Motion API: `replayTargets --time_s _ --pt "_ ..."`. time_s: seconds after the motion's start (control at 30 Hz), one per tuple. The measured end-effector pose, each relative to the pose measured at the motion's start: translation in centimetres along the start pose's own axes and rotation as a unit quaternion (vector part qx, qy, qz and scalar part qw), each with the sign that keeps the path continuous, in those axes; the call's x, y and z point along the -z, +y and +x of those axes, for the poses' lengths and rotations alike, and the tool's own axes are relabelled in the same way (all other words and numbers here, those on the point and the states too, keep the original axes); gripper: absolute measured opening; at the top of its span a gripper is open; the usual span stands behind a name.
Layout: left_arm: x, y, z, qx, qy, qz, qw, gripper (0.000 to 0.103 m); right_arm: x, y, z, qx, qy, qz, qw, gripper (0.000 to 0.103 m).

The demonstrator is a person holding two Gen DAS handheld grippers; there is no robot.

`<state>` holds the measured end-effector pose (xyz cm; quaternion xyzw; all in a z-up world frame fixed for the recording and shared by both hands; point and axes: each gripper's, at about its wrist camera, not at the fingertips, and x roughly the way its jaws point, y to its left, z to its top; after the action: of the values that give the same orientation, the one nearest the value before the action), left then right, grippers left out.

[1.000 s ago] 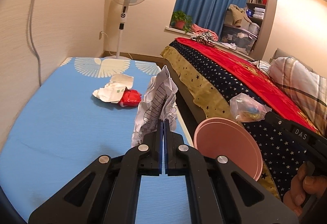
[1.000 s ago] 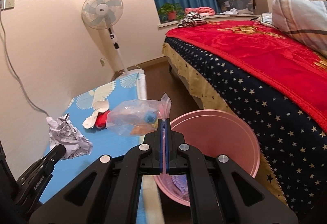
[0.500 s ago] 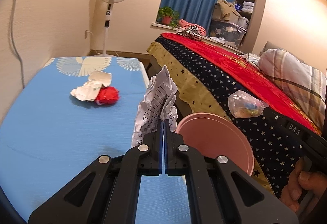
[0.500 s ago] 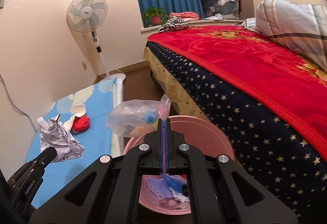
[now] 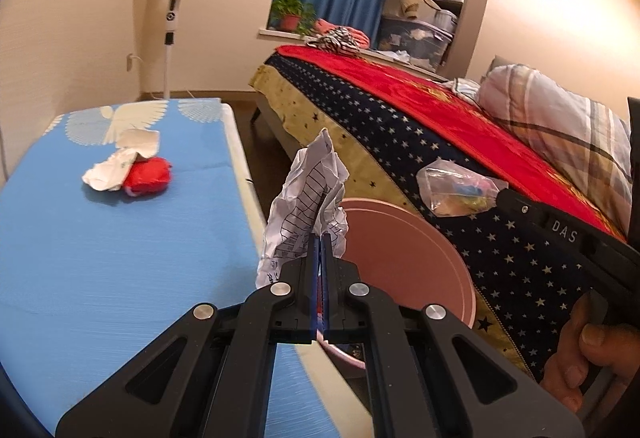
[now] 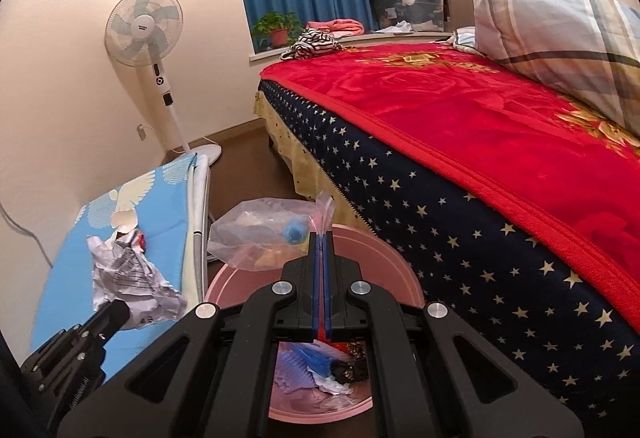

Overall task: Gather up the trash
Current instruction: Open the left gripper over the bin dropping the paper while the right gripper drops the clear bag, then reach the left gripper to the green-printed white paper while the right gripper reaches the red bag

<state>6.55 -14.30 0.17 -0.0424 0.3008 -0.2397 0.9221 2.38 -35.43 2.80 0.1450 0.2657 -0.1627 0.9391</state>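
Two pieces of trash are in my tongs at once, and that is where the risk lies. My left gripper is clenched on a crumpled sheet of printed paper, pinched only at its lower edge, so most of the wad stands free above the tips. My right gripper is clamped tight on a corner flap of a clear plastic bag with bits of rubbish inside, and the bag hangs out to the left of the tips. The pink bin sits on the floor between the blue mat and the bed, already holding some scraps. From the right wrist view the bag looks to hang over the bin's far rim, not its middle; if I let go now I judge it could catch the rim and slide to the floor. The paper looks worse placed: in the left view it sits over the bin's left edge, close to the mat, so a release here might drop it in the gap beside the bin. Both grips are thin, so a jerk could tear the flap or shake the paper loose early. More trash, white wrappers and a red packet, lies on the mat, well apart from the bin.
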Motion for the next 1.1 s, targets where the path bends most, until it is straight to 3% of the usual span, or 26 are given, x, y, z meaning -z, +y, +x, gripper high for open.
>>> replayTargets --time_s 0.33,0.43,0.5,0.53,0.57,0.87,1.1 --pt "0.5 -1.6 1.9 0.027 0.018 0.002 0.9995 0.001 0.4 -1.1 0.4 0.021 0.009 0.001 1.0 0.002" --pt "0.6 -2.1 2.6 0.044 0.033 0.006 0.9985 0.004 0.3 -1.5 0.6 0.024 0.013 0.007 1.0 0.006" --pt "0.8 -2.2 3.0 0.041 0.044 0.009 0.9982 0.025 0.3 -1.7 0.7 0.028 0.015 0.012 0.999 0.018" --pt "1.0 -2.1 3.1 0.037 0.046 0.008 0.9982 0.042 0.3 -1.9 0.6 0.032 0.014 0.016 0.999 0.035" --pt "1.1 -2.0 3.1 0.036 0.047 0.005 0.9982 0.045 0.2 -1.9 0.6 0.036 0.011 0.019 0.999 0.048" --pt "0.8 0.3 1.2 0.002 0.019 -0.009 0.9998 0.045 0.5 -0.7 0.3 0.039 -0.011 0.012 0.999 0.06" --pt "0.1 4.6 -0.5 -0.053 -0.015 -0.044 0.9975 0.045 0.7 2.8 0.8 -0.009 -0.027 0.001 1.0 0.058"
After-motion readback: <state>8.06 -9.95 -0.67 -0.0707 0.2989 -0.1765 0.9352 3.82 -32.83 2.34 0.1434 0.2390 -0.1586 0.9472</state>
